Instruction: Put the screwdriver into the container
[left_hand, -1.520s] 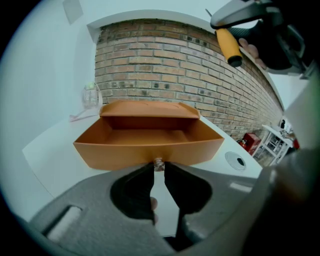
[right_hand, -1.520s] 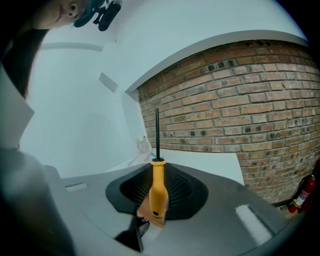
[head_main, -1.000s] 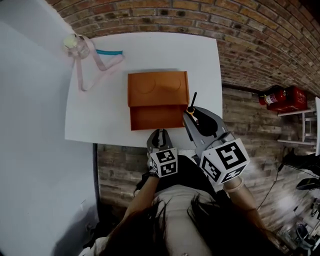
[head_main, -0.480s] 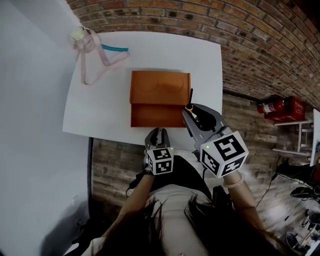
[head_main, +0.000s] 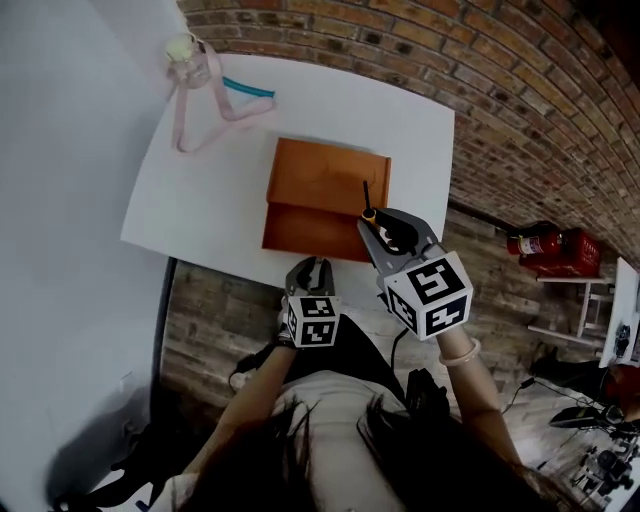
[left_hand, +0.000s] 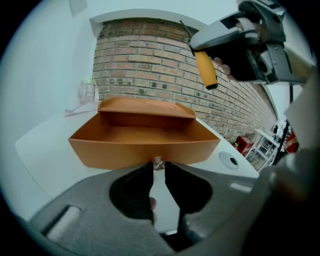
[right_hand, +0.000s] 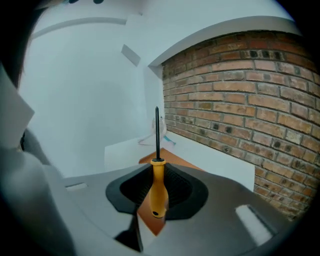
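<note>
An orange container (head_main: 325, 175) sits on the white table (head_main: 210, 200) with its drawer (head_main: 305, 230) pulled out toward me; in the left gripper view the drawer (left_hand: 142, 135) looks empty. My left gripper (head_main: 311, 268) is at the drawer front, its tips (left_hand: 158, 167) shut on the small knob (left_hand: 158, 161). My right gripper (head_main: 385, 228) hangs above the container's right front corner, shut on the yellow handle of a screwdriver (right_hand: 158, 190). Its black shaft (head_main: 366, 194) points away from me over the container. The left gripper view shows this handle (left_hand: 206, 70) high above the drawer.
A glass jar (head_main: 190, 55) with a pink strap (head_main: 215, 120) and a teal stick (head_main: 248, 88) lie at the table's far left corner. A brick wall runs behind and right. A round cable hole (left_hand: 229, 160) is right of the drawer. A red fire extinguisher (head_main: 545, 245) lies on the floor.
My right gripper has carried the screwdriver left, from beside the container's right edge to above its right part. The left gripper has stayed at the drawer front.
</note>
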